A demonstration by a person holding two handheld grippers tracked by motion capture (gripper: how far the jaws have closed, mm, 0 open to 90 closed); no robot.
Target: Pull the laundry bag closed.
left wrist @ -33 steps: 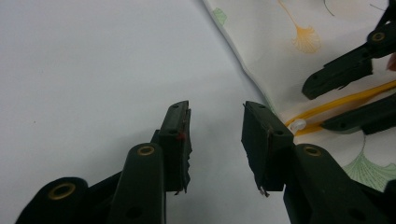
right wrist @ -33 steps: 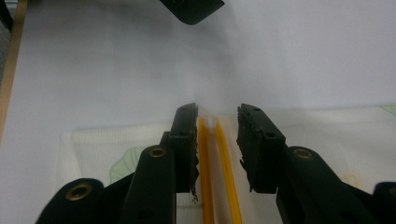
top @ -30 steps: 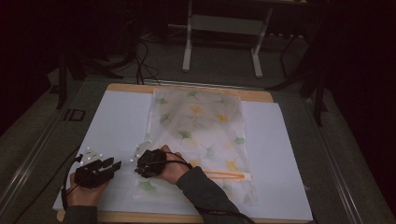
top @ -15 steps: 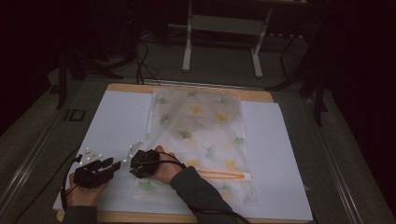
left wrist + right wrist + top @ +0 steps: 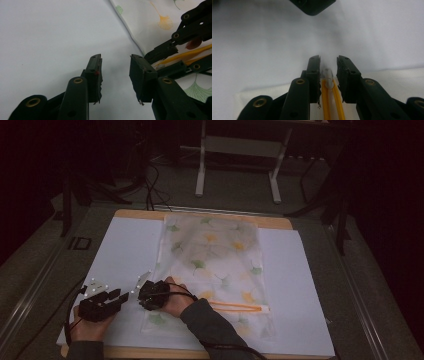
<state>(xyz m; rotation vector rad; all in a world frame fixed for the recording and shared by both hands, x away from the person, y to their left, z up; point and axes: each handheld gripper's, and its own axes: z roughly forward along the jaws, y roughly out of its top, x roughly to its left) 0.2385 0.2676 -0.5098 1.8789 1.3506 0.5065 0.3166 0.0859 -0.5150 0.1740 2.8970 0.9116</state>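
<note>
As jaws narrow on the zipper slider (image 5: 327, 74), right gripper (image 5: 328, 65) isn't clamped yet.
Ginkgo-print zip bag (image 5: 216, 265) lies flat mid-table: light, floppy, slippery; I'd pinch only the slider. Left gripper (image 5: 115, 65) open, empty, beside its edge.

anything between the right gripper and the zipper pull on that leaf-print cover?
Nothing visible. The zipper pull already sits between the jaws of the right gripper, which have just been closing; small gaps remain either side. The orange zipper runs back underneath.
</note>
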